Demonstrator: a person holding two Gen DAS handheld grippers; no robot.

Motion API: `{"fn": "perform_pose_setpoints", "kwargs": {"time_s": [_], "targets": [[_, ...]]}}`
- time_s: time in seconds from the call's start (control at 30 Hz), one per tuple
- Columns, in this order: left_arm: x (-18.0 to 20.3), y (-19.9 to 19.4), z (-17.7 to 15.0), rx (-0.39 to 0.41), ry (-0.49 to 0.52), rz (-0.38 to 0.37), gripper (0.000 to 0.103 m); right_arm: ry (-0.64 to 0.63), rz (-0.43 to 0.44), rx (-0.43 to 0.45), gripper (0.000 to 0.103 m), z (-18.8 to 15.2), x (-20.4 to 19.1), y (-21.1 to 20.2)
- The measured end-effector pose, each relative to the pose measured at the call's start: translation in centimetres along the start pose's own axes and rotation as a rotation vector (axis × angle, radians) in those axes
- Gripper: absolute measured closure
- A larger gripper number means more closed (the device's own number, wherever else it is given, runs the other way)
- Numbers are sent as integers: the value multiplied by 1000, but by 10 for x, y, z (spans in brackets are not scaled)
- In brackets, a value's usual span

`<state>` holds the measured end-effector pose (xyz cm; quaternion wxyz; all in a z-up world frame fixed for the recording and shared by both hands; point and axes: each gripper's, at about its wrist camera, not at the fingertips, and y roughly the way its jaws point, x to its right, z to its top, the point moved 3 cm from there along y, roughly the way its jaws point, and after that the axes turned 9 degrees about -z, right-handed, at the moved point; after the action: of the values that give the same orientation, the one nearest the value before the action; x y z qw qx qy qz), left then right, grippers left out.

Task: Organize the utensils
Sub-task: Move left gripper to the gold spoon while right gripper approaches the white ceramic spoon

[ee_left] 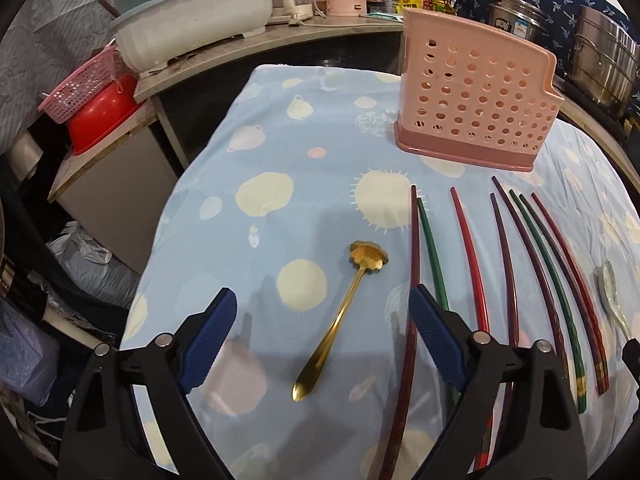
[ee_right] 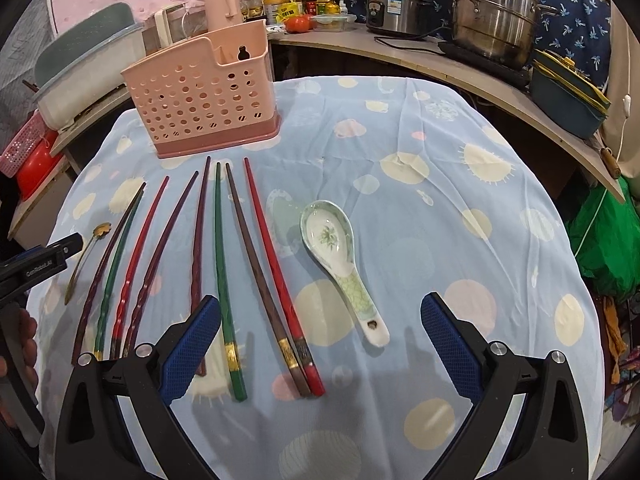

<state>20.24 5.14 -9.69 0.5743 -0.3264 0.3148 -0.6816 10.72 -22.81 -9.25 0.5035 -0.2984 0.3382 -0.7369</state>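
With both the left gripper (ee_left: 322, 336) and right gripper (ee_right: 320, 344) spread and empty, we judge the gold spoon (ee_left: 340, 316) — flat on the tablecloth (ee_left: 280, 152) — thin, rigid, slippery: grip mid-handle.

I have two fisheye views, each looking forward and steeply down along its gripper's fingers at the clothed table (ee_left: 280, 152), from close above its near edge. The left wrist view sits further left, the right further right. Both share the pink utensil holder (ee_left: 476, 112), the chopsticks (ee_right: 220, 280) and the back counter (ee_right: 440, 56).
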Motion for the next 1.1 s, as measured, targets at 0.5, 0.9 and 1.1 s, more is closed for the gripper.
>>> {"fn": "perform_pose_setpoints", "kwargs": {"time_s": [0.5,0.9,1.1], "targets": [[3,45,17,-68,-41,-49,46,-7,11,-23,8,16,-5,28],[7,52,24,-66,-39,-100,78,-12,56,-66,33,20,-4,49],[13,39,28,-36,-34,-112,78,-21,77,-80,45,28,-5,61]]}}
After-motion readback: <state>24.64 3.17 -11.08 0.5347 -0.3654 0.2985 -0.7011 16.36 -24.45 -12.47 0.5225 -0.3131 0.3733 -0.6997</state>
